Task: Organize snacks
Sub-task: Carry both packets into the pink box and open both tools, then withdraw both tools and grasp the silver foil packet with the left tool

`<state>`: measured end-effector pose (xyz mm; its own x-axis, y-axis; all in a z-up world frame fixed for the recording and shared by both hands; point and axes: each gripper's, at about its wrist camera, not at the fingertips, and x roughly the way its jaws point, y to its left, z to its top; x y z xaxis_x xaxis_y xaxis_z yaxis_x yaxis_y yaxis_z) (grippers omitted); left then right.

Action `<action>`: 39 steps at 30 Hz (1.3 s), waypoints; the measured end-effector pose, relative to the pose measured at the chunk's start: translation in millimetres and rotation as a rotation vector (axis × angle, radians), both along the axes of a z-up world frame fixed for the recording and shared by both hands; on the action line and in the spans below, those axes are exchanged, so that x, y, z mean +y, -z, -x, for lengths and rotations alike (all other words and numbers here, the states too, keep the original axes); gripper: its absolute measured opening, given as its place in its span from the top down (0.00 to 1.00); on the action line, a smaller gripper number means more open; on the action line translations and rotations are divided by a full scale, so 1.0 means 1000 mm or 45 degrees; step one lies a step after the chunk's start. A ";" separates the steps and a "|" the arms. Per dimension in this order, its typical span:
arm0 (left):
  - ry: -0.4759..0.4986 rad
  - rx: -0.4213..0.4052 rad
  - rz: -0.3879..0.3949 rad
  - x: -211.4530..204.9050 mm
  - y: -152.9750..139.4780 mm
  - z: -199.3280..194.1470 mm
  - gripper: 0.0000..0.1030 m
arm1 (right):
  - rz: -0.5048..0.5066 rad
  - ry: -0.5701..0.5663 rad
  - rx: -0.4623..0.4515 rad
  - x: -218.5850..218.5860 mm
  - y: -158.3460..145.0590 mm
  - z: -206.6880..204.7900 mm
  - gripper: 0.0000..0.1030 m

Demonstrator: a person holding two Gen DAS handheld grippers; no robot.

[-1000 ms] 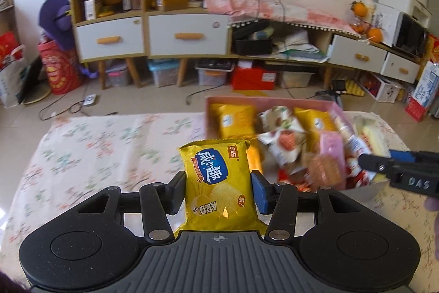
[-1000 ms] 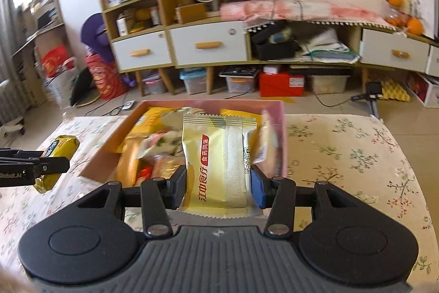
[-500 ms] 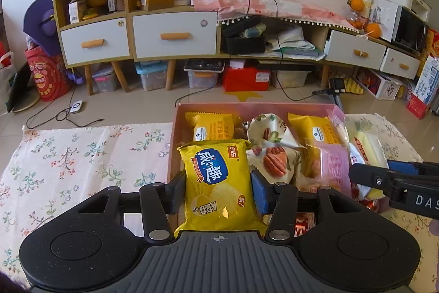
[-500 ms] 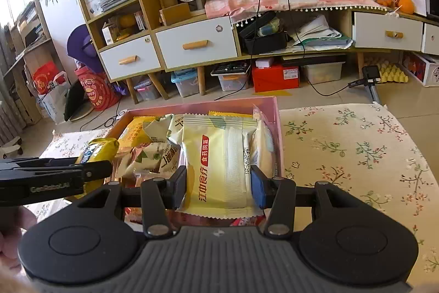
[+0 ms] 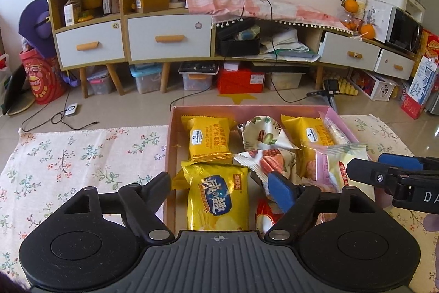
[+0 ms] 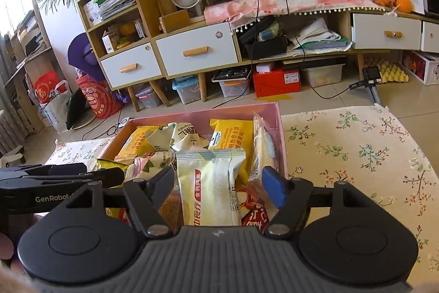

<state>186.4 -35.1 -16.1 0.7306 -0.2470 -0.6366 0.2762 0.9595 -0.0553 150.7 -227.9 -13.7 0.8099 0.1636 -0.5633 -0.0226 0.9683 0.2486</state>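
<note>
Trouble on the left side is that the left gripper (image 5: 219,190), whose jaws have just been opening, stands released around the crinkly yellow foil chip packet (image 5: 218,203), now lying at the near-left corner of the pink cardboard box (image 5: 170,153), so pulling back could snag it on a finger and drag it over the wall. To the right, the right gripper (image 6: 218,187) has likewise just spread and freed the pale cream plastic-wrapped cake packet (image 6: 212,188), which lies on loose wrappers and may slide.
</note>
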 end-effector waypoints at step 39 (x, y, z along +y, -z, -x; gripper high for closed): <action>-0.006 0.282 -0.171 0.044 0.015 0.093 0.12 | 0.287 -0.141 0.303 0.037 -0.002 0.056 0.00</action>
